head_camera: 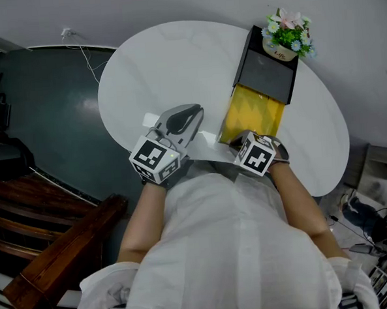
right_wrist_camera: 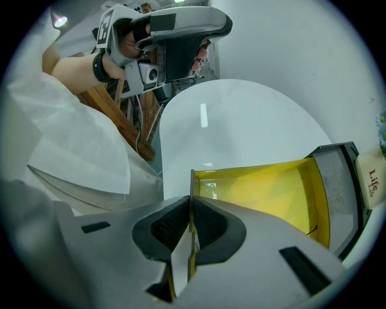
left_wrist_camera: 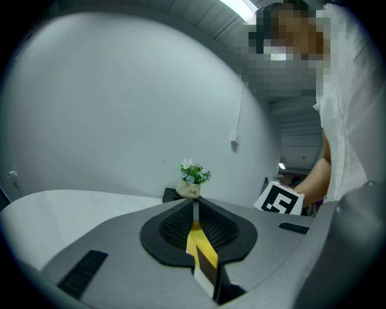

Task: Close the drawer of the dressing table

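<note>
The right hand-held gripper (right_wrist_camera: 190,205) is pinching the thin front wall of the yellow drawer (right_wrist_camera: 265,190), jaws nearly together on it. The drawer is standing pulled out of the black dressing table (head_camera: 271,71) beyond it. Left of it, the left hand-held gripper (left_wrist_camera: 195,208) is hovering over the white tabletop (head_camera: 175,67), jaws together, empty.

1. From the head we look steeply down, from well above, onto the white table (head_camera: 175,60).
2. Our left gripper view runs level along its jaws, low over the table, with the flower pot (left_wrist_camera: 192,188) straight ahead of them.
3. Our right gripper view tilts downward, the yellow drawer (right_wrist_camera: 265,193) just beyond its jaws.
4. All three share drawer and pot.
</note>
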Available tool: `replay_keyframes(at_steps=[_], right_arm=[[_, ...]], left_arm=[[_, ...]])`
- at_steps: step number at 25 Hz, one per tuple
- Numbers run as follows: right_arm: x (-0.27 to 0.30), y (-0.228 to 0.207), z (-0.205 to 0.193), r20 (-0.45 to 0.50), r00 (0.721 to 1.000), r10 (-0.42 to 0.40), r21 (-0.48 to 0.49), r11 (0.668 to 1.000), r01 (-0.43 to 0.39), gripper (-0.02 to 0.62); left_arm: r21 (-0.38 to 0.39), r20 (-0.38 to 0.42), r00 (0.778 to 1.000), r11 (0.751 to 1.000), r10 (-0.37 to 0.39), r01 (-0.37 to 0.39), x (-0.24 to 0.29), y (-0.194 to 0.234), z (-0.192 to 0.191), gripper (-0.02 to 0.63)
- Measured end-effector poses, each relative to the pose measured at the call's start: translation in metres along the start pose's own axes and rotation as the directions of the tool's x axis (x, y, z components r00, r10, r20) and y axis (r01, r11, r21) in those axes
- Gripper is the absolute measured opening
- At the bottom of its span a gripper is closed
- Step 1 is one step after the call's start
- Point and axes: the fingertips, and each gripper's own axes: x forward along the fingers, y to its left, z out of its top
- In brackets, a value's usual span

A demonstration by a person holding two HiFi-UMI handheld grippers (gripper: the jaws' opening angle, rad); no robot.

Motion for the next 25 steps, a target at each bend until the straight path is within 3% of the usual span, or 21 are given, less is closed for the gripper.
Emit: replay_keyframes(at_steps=[16, 25], right_arm=[[-0.007, -0.005, 0.004, 0.006, 0.998, 0.061, -0.008, 0.998, -0.061, 0.021], [-0.014, -0.031, 0.0, -0.012, 1.0, 0.011, 0.0, 1.0, -0.011, 0.021]], left_arm=[[-0.004, -0.01, 1.0, 1.0, 0.001, -0.001, 0.011, 0.007, 0.001, 0.02], [-0.007, -0.017, 1.0, 1.0, -0.001, 0.001, 0.018, 0.01, 0.001, 0.02]])
